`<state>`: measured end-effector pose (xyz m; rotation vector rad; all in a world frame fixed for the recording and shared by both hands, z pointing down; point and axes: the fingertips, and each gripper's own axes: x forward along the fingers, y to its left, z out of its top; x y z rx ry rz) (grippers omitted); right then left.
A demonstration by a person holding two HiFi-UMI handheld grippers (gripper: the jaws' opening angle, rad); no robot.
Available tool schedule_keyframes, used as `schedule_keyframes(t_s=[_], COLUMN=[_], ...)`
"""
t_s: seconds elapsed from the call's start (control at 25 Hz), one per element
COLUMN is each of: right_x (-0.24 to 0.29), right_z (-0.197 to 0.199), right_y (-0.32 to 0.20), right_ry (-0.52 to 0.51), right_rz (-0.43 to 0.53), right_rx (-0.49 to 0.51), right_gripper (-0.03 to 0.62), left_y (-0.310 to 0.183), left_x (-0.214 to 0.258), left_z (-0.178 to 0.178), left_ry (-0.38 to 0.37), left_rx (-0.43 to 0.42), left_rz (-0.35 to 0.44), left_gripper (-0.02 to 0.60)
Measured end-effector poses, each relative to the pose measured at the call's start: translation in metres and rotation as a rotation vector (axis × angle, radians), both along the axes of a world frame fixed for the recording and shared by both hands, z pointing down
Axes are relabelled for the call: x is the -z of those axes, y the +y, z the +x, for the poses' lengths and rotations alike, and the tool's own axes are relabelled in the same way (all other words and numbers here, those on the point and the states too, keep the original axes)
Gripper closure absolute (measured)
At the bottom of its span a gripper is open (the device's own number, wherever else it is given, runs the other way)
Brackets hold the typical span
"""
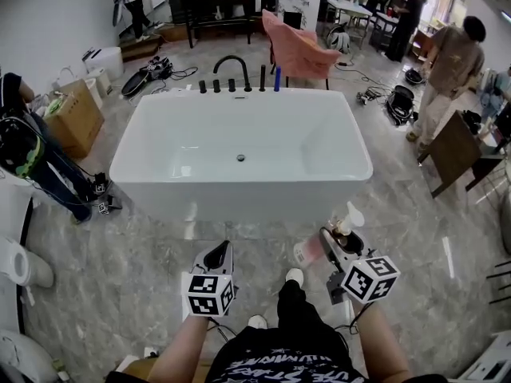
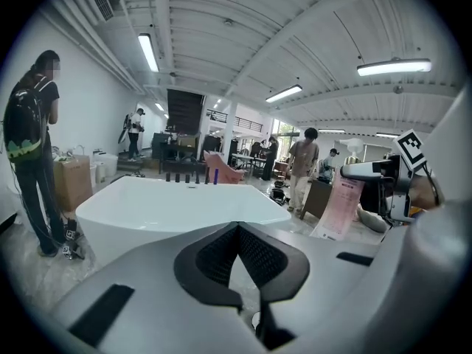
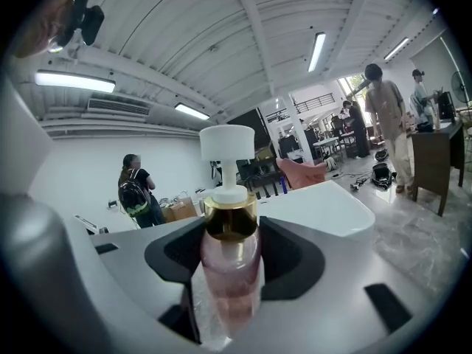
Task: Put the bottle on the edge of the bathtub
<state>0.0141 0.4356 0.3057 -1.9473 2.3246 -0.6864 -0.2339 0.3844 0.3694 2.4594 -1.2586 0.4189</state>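
Observation:
A pink bottle [image 1: 310,252] with a gold collar and a white pump head is held in the air by my right gripper [image 1: 337,239], whose jaws are shut on its body just below the collar. In the right gripper view the bottle [image 3: 231,268] stands upright between the dark pads, pump end away from the camera. The white bathtub [image 1: 160,183] lies ahead of both grippers, its near rim about a step away. My left gripper [image 1: 219,254] hovers over the floor left of the right one, shut with nothing in it. The left gripper view also catches the bottle [image 2: 341,206].
Black tap fittings [image 1: 231,74] and a blue bottle [image 1: 277,79] stand on the tub's far rim. A pink chair [image 1: 299,50] is behind it. A person [image 1: 32,162] and a cardboard box [image 1: 76,118] are left, another person [image 1: 447,74] and a wooden table [image 1: 457,152] right.

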Motion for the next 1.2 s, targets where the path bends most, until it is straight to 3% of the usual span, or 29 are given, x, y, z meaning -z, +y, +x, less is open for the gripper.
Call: schedule_keyframes(t_s=[0.36, 0.72, 0.96, 1.2], right_x=[-0.022, -0.019, -0.021, -0.042], right_z=[0.062, 0.145, 0.171, 0.188], right_y=[-0.093, -0.215, -0.280, -0.344], right_ry=[-0.033, -0.020, 0.010, -0.003], right_rz=[-0.018, 0.009, 0.022, 0.005], right_rx=[0.026, 0.083, 0.120, 0.098], right_gripper=[0.373, 0.373, 0.373, 0.373], left_y=[-0.078, -0.191, -0.238, -0.296], left_x=[-0.014, 0.004, 0.008, -0.011], left_z=[0.052, 0.136, 0.157, 0.166], left_ry=[-0.062, -0.083, -0.095, -0.098], left_rx=[0.026, 0.074, 0.127, 0.123], left_rz=[-0.031, 0.031, 0.054, 0.034], left_gripper=[0.566, 0.566, 0.566, 0.566])
